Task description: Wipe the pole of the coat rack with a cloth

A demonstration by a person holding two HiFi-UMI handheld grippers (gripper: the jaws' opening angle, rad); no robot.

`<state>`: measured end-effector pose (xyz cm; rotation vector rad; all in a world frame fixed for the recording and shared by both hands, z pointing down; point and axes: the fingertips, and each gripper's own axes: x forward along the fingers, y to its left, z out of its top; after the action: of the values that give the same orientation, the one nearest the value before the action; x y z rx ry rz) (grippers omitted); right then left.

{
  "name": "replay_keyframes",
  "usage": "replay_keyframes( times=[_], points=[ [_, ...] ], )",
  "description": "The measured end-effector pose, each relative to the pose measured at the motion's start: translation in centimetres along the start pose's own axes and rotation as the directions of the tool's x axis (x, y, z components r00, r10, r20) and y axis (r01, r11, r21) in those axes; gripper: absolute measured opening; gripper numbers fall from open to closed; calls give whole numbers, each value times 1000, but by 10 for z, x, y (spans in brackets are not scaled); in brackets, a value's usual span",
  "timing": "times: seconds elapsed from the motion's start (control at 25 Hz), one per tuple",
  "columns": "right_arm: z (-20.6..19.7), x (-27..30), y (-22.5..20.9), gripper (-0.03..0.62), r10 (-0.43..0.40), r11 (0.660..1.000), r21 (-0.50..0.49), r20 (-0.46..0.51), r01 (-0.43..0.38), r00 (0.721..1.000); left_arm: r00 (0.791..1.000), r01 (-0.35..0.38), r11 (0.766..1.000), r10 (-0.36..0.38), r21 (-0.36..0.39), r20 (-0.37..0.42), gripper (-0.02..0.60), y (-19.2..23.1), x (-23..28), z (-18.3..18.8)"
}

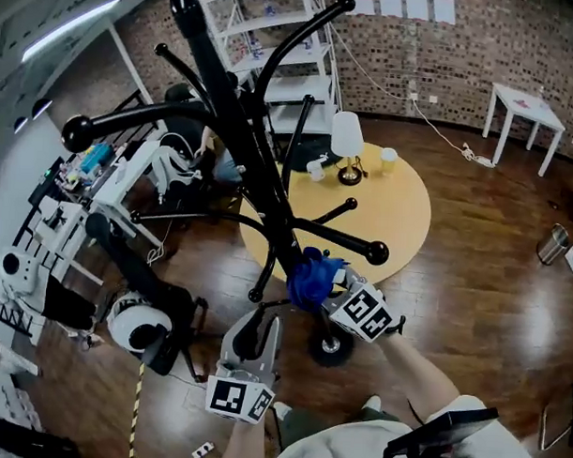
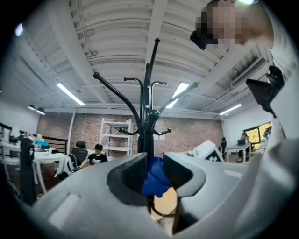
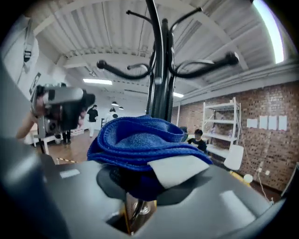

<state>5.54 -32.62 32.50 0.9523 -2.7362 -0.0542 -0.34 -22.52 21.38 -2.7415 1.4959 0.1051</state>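
The black coat rack pole [image 1: 236,128] slants from the top left of the head view down to its base [image 1: 331,348], with curved hook arms branching off. A blue cloth [image 1: 313,276] is bunched against the lower pole, and my right gripper [image 1: 328,289] is shut on it. In the right gripper view the folded cloth [image 3: 140,140] with a white label fills the jaws, and the pole [image 3: 161,70] rises behind it. My left gripper [image 1: 262,322] hovers just left of the pole, below the cloth. Its jaws stand a little apart, with the cloth [image 2: 154,179] and pole [image 2: 147,102] showing through the gap.
A round yellow table [image 1: 404,223] with a white lamp [image 1: 347,141] and cups stands behind the rack. A white shelf unit [image 1: 293,55] is further back and a small white table [image 1: 525,110] far right. Desks, office chairs [image 1: 138,321] and gear crowd the left.
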Motion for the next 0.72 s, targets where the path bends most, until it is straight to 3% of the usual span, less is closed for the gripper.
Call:
replay_keyframes(
  times=[0.08, 0.16, 0.24, 0.32, 0.44, 0.52, 0.6, 0.72],
  points=[
    [-49, 13, 2, 103, 38, 999, 20, -105, -36, 994, 998, -61, 998, 61, 5, -9, 106, -1, -15, -3],
    [-96, 25, 5, 103, 64, 998, 17, -234, -62, 970, 993, -114, 993, 114, 8, -9, 106, -1, -29, -3],
    [-120, 32, 10, 103, 55, 998, 15, -273, -53, 960, 989, -144, 990, 144, 4, -5, 106, -1, -40, -3],
    [-110, 27, 13, 101, 16, 1000, 8, -207, -14, 978, 989, -150, 989, 150, -4, 2, 106, -3, -49, -3],
    [-49, -11, 24, 101, -45, 999, 19, -13, 45, 999, 990, -139, 990, 139, -10, 25, 106, -4, -61, 2],
    [8, -55, 39, 101, -90, 995, 62, 141, 82, 986, 992, -123, 992, 123, -10, 38, 106, -7, -71, 11],
    [60, -101, 61, 101, -139, 989, 84, 265, 121, 954, 994, -102, 995, 102, -12, 45, 106, -10, -85, 22],
    [102, -142, 106, 101, -178, 984, 50, 329, 171, 927, 995, -82, 997, 82, -7, 53, 106, -8, -117, 30]
  ],
)
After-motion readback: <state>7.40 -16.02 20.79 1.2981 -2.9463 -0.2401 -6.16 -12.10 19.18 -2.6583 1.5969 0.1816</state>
